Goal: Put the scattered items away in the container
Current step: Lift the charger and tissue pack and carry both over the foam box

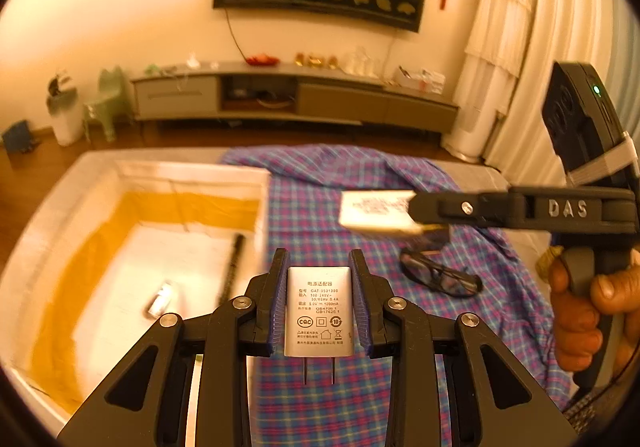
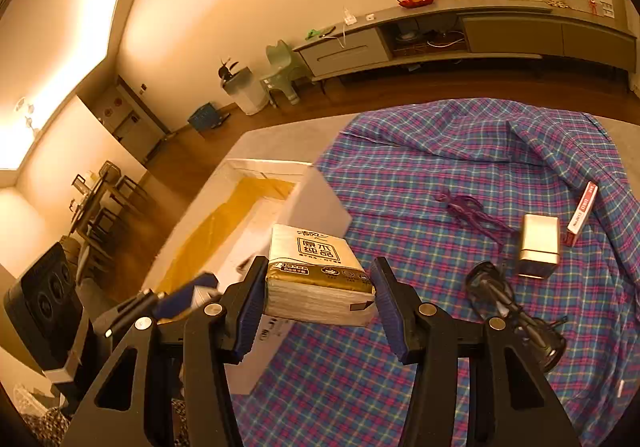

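plaid cloth [image 2: 400,175] mid-frame: left gripper [image 1: 319,307] pinches a light, stiff charger [image 1: 319,317] by its sides; right gripper [image 2: 320,301] squeezes a soft tissue pack [image 2: 316,275].

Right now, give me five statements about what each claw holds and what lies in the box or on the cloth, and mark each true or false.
1. The left claw grips a charger. True.
2. The right claw is empty. False: it holds a tissue pack.
3. The glasses lie in the box. False: they lie on the plaid cloth.
4. A pen already lies in the box. True.
5. The purple cord hangs from a claw. False: it lies on the cloth, apart from both.
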A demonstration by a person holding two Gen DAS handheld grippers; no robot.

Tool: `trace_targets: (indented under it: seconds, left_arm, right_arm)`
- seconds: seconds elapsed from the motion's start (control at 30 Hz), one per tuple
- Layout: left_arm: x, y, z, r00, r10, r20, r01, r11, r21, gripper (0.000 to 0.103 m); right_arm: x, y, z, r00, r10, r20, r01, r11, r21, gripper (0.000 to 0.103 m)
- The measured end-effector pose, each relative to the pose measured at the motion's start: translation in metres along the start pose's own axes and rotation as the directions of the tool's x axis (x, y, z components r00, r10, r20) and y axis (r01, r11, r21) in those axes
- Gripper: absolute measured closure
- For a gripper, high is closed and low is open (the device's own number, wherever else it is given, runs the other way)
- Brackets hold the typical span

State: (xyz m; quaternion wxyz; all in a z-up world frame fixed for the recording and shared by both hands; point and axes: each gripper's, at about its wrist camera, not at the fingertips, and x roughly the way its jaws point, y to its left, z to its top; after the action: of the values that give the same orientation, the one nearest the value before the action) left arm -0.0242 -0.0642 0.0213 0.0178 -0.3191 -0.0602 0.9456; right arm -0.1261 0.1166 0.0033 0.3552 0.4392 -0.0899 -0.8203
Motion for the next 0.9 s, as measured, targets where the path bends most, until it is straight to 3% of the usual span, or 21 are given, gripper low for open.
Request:
trace_targets:
  seconds: [0.3, 0.57, 0.9]
  left_arm:
    - [-0.031, 0.02, 0.007, 0.995, 0.068, 0.073, -0.068, 0.998, 0.0, 0.072]
    - [-0.06, 0.033, 0.003, 0.974, 0.164, 0.157, -0.171, 0.985, 0.035, 0.072]
    - [-0.082, 0.072, 0.0, 0.957, 0.23, 0.177, -0.232, 0.973, -0.01, 0.072]
  right_arm:
    - [-0.008, 0.037, -0.01, 0.998, 0.055, 0.027, -0.055, 0.998, -0.024, 0.05]
    - [-0.004, 0.071, -0.016, 0.995, 0.094, 0.032, -0.092, 0.994, -0.063, 0.05]
    - [0.019, 0.111, -0.016, 0.991, 0.133, 0.012, -0.131, 0.985, -0.109, 0.05]
